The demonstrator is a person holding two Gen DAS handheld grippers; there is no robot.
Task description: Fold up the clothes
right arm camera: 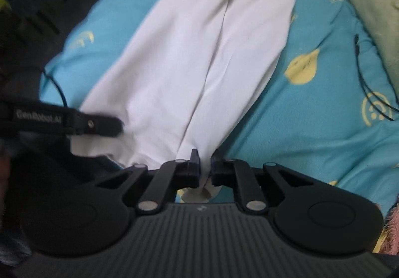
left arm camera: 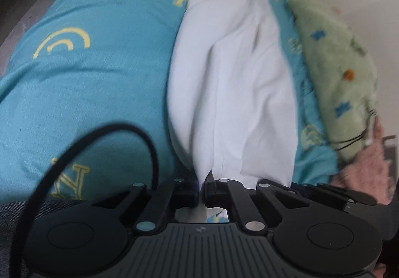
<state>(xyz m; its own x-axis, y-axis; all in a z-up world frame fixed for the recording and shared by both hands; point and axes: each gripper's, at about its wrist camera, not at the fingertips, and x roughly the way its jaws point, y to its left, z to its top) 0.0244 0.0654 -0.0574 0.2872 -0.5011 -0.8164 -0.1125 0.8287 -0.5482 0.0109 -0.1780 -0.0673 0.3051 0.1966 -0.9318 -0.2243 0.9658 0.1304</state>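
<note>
- Turquoise bedsheet [left arm camera: 87, 93] carries the white garment [left arm camera: 232, 83], lying lengthwise toward the far end.
- Left gripper [left arm camera: 202, 187] and right gripper [right arm camera: 205, 168] pinch its near hem.
- Risk: thin fabric slipping free if lifted unevenly.

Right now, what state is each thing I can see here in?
White garment: stretched lengthwise on the bed, creased, its near edge pinched by both grippers.
Left gripper: shut on the garment's edge.
Right gripper: shut on the garment's edge.
Blue bedspread: spread flat under the garment.
Green blanket: bunched along the bed's side.
Black cable: looping loose.
</note>
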